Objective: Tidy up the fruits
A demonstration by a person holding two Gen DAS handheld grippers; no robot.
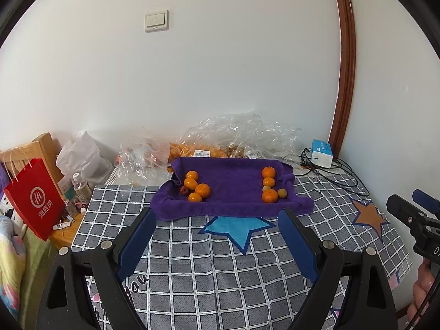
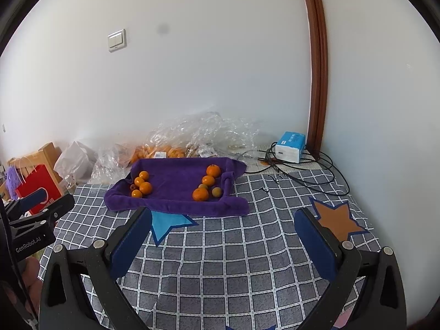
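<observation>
A red bag (image 1: 34,196) stands at the left edge, a water bottle (image 1: 81,187) beside it. A blue-white box (image 1: 321,153) with black cables (image 1: 330,174) sits by the wall, under a light switch (image 1: 156,21).

Right tool (image 2: 222,220) hangs spread wide before a purple towel (image 2: 176,203) bearing two orange clusters.

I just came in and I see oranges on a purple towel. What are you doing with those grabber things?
A person is sorting fruit with two handheld grippers. Right now the left gripper and the right gripper both hover over the checked tablecloth with jaws open, holding nothing. The purple towel already has two fruit groups: a left group and a right group. More oranges sit in a plastic bag behind it.
</observation>
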